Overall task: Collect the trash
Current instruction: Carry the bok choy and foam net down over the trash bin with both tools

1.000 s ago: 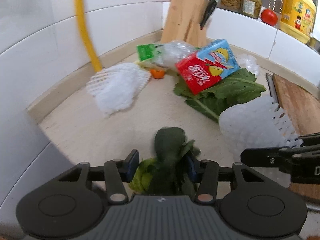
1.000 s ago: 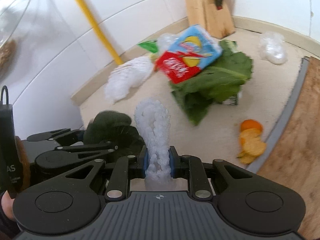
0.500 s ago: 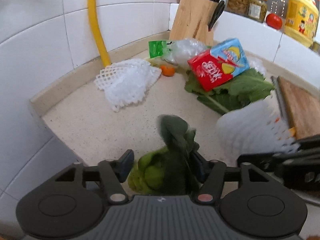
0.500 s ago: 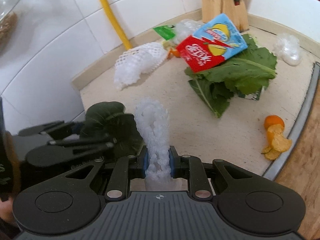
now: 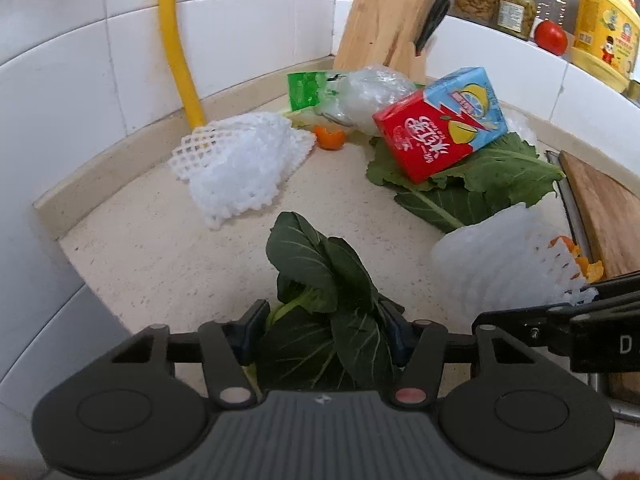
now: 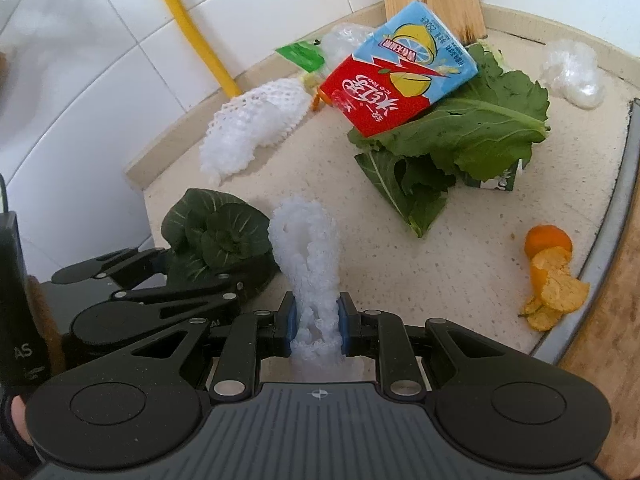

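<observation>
Both hands are loaded w/ trash and sit at the near edge of the counter (image 5: 152, 256), prob so each piece can go off the edge to a bin that's not in view. Left gripper (image 5: 320, 332) has the dark green veg (image 5: 320, 276) between its jaws, which are closing at this moment; leaves fill the gap and touch the right pad, but left pad shows a sliver of space, so I can't tell if the grip is firm. Leaves stick up and fwd past the fingertips since it's pinched low at the stem end. Right gripper (image 6: 317, 326) is clamped on the white foam net (image 6: 306, 248), blue pads squeezing its base, rest standing up as a loop — soft stuff, so a narrow pinch is enough to hold it. The two tools are just beside each other, left one low at the counter's left corner. Still on the counter: 2nd foam net (image 5: 240, 168) near the yellow pipe (image 5: 176, 48), red/blue juice carton (image 5: 440, 120) tilted on top of big lettuce leaves (image 6: 472, 132), clear plastic wrap (image 6: 572, 72) by the back wall, orange peel (image 6: 548, 272) next to the wooden board (image 5: 604, 208). Carton leans bc it's propped on the leaf pile, so it'll likely need lifting first. Judging by that, task is early-to-mid: two items in hand, most of the pile left
</observation>
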`<state>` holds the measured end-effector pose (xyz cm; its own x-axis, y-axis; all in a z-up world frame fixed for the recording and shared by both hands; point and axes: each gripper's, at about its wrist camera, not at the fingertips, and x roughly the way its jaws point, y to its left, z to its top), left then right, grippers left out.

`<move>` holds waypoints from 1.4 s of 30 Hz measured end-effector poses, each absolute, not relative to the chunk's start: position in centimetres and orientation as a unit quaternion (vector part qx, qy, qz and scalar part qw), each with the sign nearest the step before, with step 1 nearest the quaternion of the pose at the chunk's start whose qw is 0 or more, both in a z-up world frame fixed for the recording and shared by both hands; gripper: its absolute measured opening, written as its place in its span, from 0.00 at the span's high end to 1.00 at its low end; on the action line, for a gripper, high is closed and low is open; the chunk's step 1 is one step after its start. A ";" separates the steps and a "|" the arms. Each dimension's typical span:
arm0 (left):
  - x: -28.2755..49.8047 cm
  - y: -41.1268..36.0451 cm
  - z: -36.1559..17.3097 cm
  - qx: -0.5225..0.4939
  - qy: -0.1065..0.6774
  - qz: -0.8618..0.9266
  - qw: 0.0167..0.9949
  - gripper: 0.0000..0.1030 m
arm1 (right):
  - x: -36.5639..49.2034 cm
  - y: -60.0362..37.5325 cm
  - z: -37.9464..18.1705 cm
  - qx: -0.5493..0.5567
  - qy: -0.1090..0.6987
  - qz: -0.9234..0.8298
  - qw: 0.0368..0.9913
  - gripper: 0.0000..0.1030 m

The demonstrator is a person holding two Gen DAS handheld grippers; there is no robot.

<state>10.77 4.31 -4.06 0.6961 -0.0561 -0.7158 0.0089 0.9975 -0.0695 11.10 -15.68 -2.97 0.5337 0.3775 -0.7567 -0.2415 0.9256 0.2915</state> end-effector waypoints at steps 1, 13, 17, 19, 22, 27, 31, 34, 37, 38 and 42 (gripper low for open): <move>10.7 4.4 -4.0 -0.030 0.391 -0.014 0.920 0.50 | 11.1 -15.7 -2.9 0.076 0.447 0.180 0.873 0.75; 8.8 5.8 -2.4 -0.049 0.383 0.009 0.923 0.50 | 10.7 -14.0 -1.6 0.072 0.433 0.212 0.873 0.75; 7.7 7.0 -1.6 -0.061 0.375 0.020 0.925 0.50 | 10.3 -12.9 -0.9 0.065 0.426 0.227 0.873 0.75; 7.0 7.8 -1.3 -0.067 0.371 0.030 0.926 0.50 | 10.2 -12.1 -0.7 0.062 0.424 0.236 0.872 0.75; 5.7 9.0 -1.1 -0.074 0.368 0.048 0.926 0.50 | 10.2 -10.5 -0.6 0.054 0.425 0.254 0.867 0.75; 3.4 11.5 -1.5 -0.089 0.370 0.088 0.921 0.50 | 10.2 -7.4 -0.8 0.039 0.430 0.287 0.855 0.75; 1.4 13.7 -2.0 -0.102 0.373 0.123 0.914 0.50 | 9.9 -4.5 -1.2 0.024 0.435 0.317 0.843 0.75; -0.1 15.3 -2.5 -0.112 0.377 0.150 0.907 0.50 | 9.8 -2.4 -1.7 0.013 0.442 0.337 0.831 0.75; -1.2 16.7 -3.3 -0.120 0.384 0.173 0.899 0.50 | 9.8 -0.2 -2.4 0.000 0.452 0.356 0.818 0.75; -1.6 17.1 -3.6 -0.122 0.388 0.180 0.896 0.50 | 9.8 0.5 -2.7 -0.004 0.454 0.361 0.814 0.75; -2.4 18.4 -4.7 -0.130 0.401 0.198 0.885 0.50 | 9.9 3.0 -4.0 -0.021 0.466 0.376 0.801 0.75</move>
<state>-2.36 18.38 -4.68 0.6004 0.2454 -0.7611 -0.4543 0.8879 -0.0721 9.91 3.02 -3.96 0.2834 0.5828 -0.7616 -0.6223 0.7160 0.3164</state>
